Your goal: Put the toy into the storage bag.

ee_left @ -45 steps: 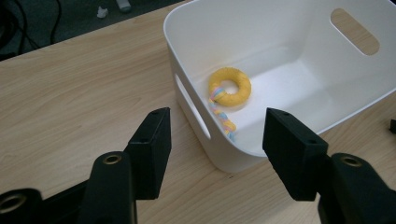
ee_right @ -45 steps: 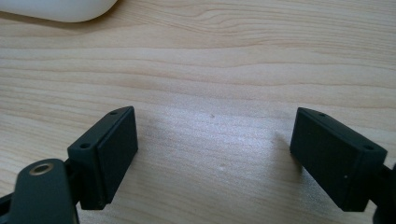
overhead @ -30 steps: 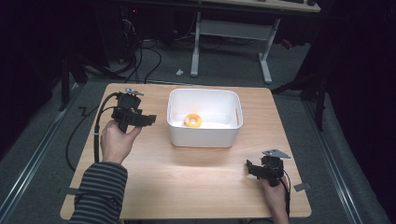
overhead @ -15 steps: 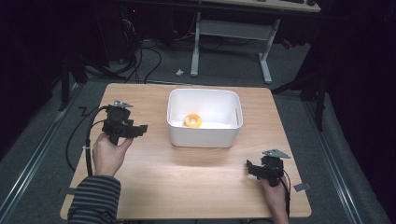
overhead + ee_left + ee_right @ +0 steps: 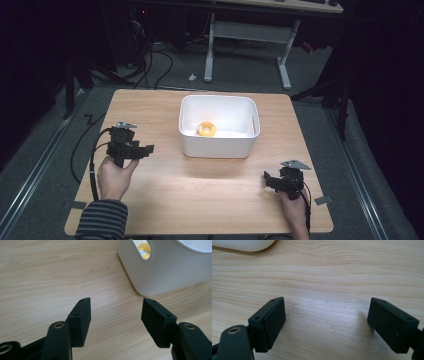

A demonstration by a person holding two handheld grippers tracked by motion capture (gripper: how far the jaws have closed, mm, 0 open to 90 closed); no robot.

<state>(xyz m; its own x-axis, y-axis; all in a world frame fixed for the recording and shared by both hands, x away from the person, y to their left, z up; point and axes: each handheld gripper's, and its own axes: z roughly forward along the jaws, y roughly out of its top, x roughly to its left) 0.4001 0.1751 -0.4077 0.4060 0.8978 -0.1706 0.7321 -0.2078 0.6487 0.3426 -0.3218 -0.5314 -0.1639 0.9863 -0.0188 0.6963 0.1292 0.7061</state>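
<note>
Ring, yellow, lies inside the white bin at the table's far middle. Left gripper hovers left of the bin, jaws apart, empty. Right gripper sits near right, jaws wide, empty.

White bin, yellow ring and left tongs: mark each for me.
White bin (image 5: 218, 146), high view, on its near outer wall.
Yellow ring (image 5: 207, 129), high view, on the ring's band inside the bin.
Left tongs (image 5: 116, 311), left gripper view, midway between the open tips.
</note>
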